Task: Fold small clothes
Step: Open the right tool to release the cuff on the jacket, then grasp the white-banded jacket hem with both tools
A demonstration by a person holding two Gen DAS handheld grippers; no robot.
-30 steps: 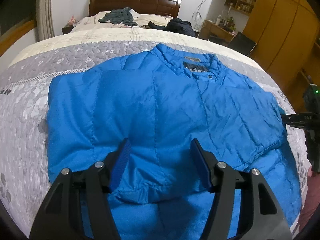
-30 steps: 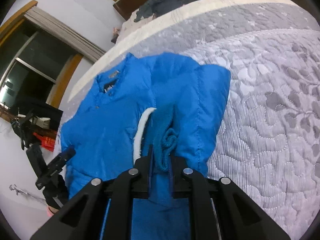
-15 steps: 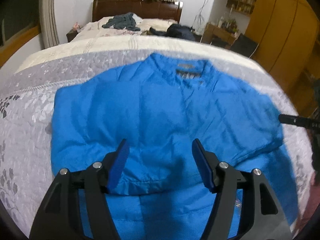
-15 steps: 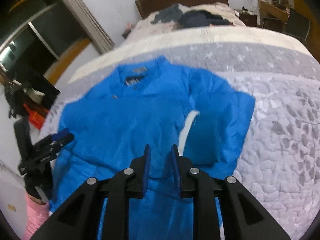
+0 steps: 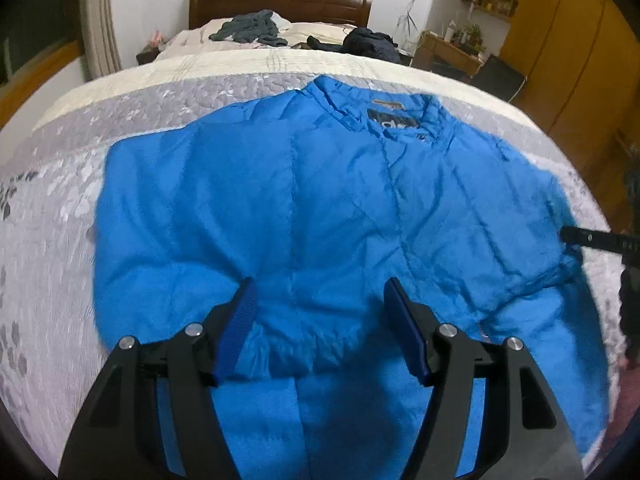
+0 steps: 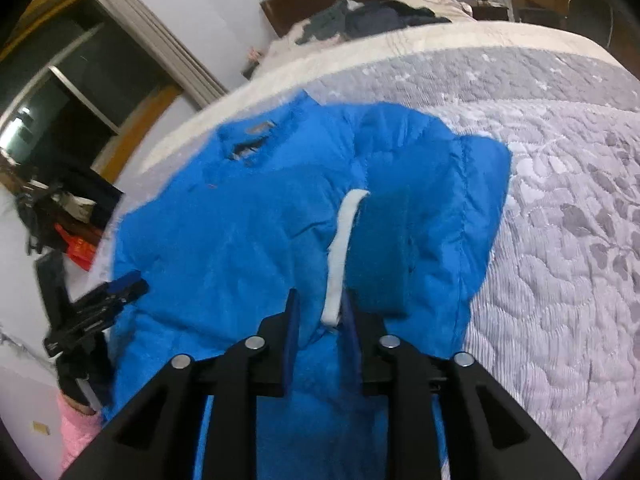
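Observation:
A blue padded jacket (image 5: 320,200) lies front up on the grey quilted bed, collar toward the headboard. Both its sleeves are folded in across the body. My left gripper (image 5: 320,292) hovers open over the left sleeve's cuff, with nothing between its fingers. In the right wrist view the jacket (image 6: 240,240) has its folded sleeve, with a white lining strip (image 6: 340,248), lying just ahead of my right gripper (image 6: 320,300). That gripper stands slightly open and holds nothing. Each gripper shows at the edge of the other's view: the right gripper (image 5: 592,238) and the left gripper (image 6: 128,284).
The grey quilt (image 6: 560,220) spreads to the right of the jacket. Dark clothes (image 5: 252,30) are piled near the wooden headboard. A wooden wardrobe (image 5: 580,40) and a desk stand at the right. A pink sleeve (image 6: 76,424) holds the left gripper.
My right gripper let go of the sleeve cuff and pulled back; the sleeve now lies flat across the jacket. My left gripper stayed open and barely shifted.

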